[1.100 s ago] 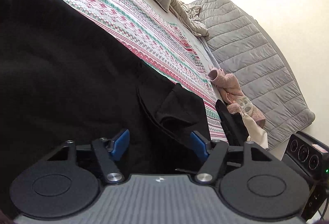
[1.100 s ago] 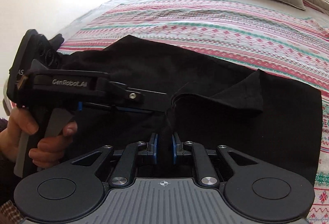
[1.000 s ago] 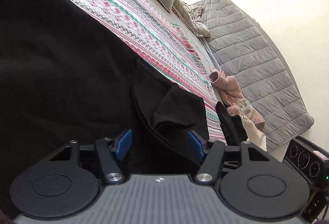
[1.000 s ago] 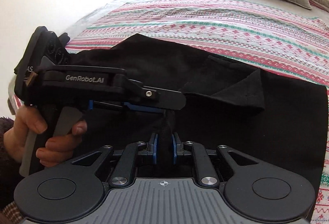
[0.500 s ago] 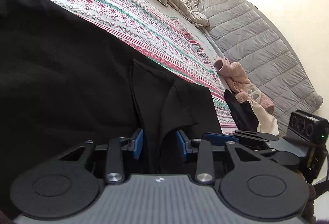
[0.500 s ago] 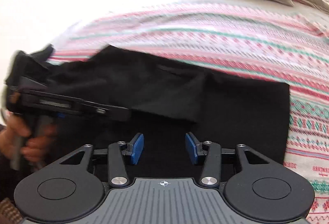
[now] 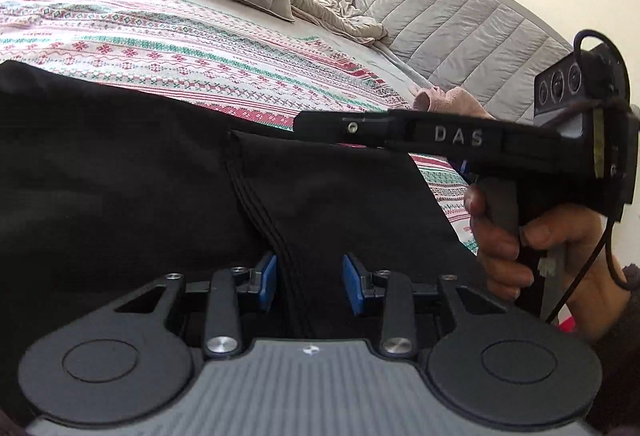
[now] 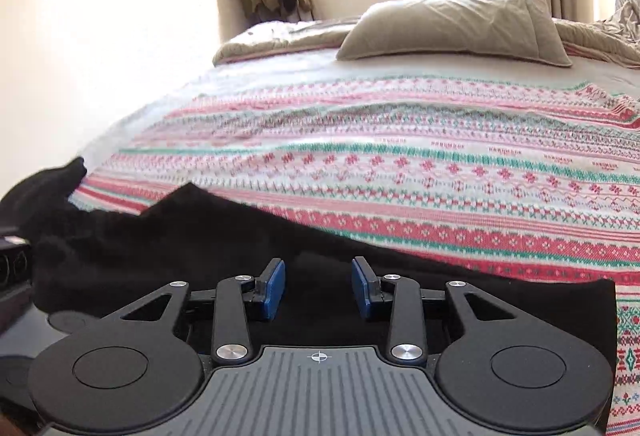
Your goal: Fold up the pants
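Black fabric pants [image 7: 140,176] lie spread along the near edge of the red, green and white patterned knit bedspread [image 7: 168,48].
A stitched seam ridge runs between the left gripper [image 7: 309,282]'s blue pads, jaws parted, clamping nothing. The right gripper [image 8: 318,289], level above the cloth, is likewise parted and empty, held in the person's right hand [image 7: 520,236].

Black pants [image 7: 120,172] lie spread flat on the patterned bedspread [image 7: 168,52], near its front edge. One section is folded over the rest, with a stitched seam [image 7: 260,204] running along the fold.
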`<state>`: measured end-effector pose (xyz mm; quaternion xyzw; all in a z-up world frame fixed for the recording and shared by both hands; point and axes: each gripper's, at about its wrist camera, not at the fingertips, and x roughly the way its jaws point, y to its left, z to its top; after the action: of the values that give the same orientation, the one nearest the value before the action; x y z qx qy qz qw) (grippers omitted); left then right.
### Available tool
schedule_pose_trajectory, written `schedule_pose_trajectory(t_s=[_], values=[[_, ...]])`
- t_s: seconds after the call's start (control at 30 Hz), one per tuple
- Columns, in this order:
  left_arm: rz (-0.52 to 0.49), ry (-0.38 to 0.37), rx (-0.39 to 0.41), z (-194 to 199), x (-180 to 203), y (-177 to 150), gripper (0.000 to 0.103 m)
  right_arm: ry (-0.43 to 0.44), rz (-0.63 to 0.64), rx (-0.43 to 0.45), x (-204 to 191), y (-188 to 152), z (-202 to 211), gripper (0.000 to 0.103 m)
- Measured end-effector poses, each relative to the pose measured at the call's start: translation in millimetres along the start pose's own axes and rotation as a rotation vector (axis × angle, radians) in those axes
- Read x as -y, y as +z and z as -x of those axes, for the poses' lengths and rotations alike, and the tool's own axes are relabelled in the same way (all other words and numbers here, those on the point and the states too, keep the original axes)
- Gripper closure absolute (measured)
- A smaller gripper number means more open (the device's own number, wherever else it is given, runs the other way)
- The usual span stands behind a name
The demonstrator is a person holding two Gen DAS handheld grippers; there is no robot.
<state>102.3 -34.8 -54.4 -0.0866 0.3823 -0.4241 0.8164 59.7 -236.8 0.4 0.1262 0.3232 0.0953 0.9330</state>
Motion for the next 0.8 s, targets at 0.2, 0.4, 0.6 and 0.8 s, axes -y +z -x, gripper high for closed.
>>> schedule_pose_trajectory(t_s=[0.2,0.4,0.6,0.8], values=[[-0.041,0.053,0.034,-7,6,2,0.054,-0.034,-0.062,0.028,13,2,19,0.056],[-0.073,0.186,0.043,-4,17,9,0.08,-0.107,-0.089,-0.003,24,-13,35,0.037],[-0.041,0.252,0.019,28,3,22,0.081,-0.139,-0.007,-0.073,12,-33,39,0.022],[0.029,0.356,0.031,81,-38,21,0.081,-0.095,0.139,-0.158,-28,-52,21,0.016]])
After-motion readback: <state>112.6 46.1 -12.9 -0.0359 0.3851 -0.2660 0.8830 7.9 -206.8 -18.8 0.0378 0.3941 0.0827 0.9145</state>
